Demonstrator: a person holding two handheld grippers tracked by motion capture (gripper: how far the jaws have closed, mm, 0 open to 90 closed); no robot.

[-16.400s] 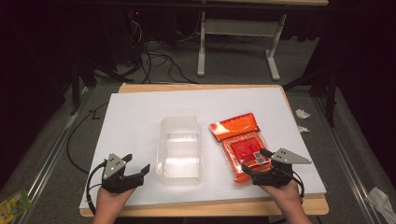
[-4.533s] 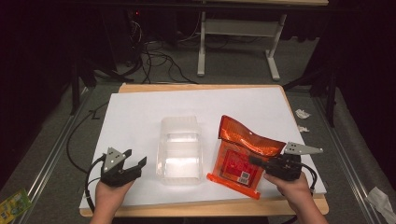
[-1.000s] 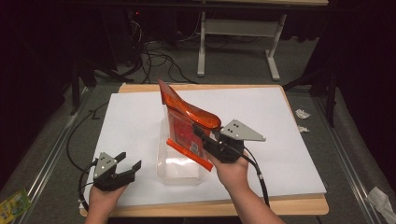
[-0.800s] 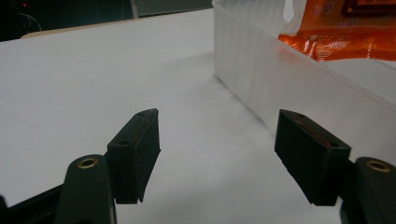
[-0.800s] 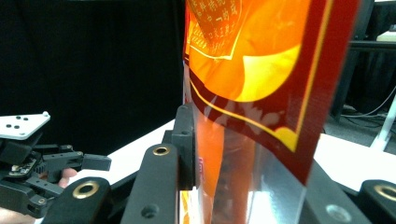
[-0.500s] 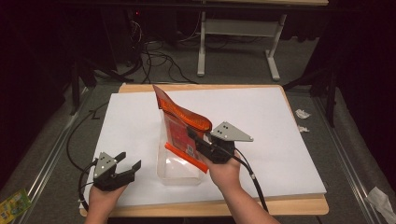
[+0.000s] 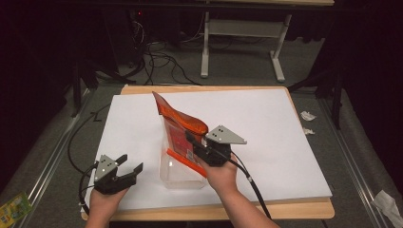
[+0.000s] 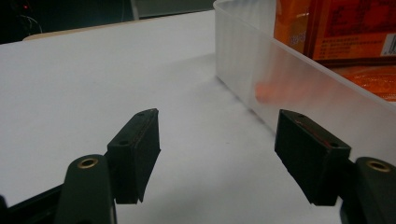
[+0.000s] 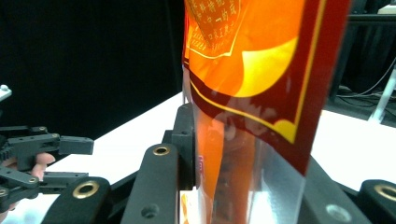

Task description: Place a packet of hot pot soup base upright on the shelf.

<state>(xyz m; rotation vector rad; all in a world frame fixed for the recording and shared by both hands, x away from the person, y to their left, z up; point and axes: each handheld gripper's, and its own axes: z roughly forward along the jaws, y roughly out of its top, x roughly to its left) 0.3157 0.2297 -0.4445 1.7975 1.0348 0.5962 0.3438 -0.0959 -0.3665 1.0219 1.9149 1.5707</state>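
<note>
The right claw [image 7: 191, 141] grips the orange snack pouch [image 7: 179, 127], its jaws pressed flat against the pouch's lower part, as the right gripper view shows close up. A second ago the pouch hung a little higher and farther back; it is now lower, tilted, with its bottom edge inside the clear plastic container [image 7: 177, 175] in the middle of the white tabletop [image 7: 285, 137]. Its top corner leans up and away toward the far side. Seen from the left gripper view, the orange pack already shows through the frosted container wall [image 8: 261, 74]. The left claw [image 7: 129, 167] rests open and empty on the tabletop just left of the container, unmoved. The placement looks nearly complete: what likely remains is lowering the pouch until it lies flat inside, then releasing.
</note>
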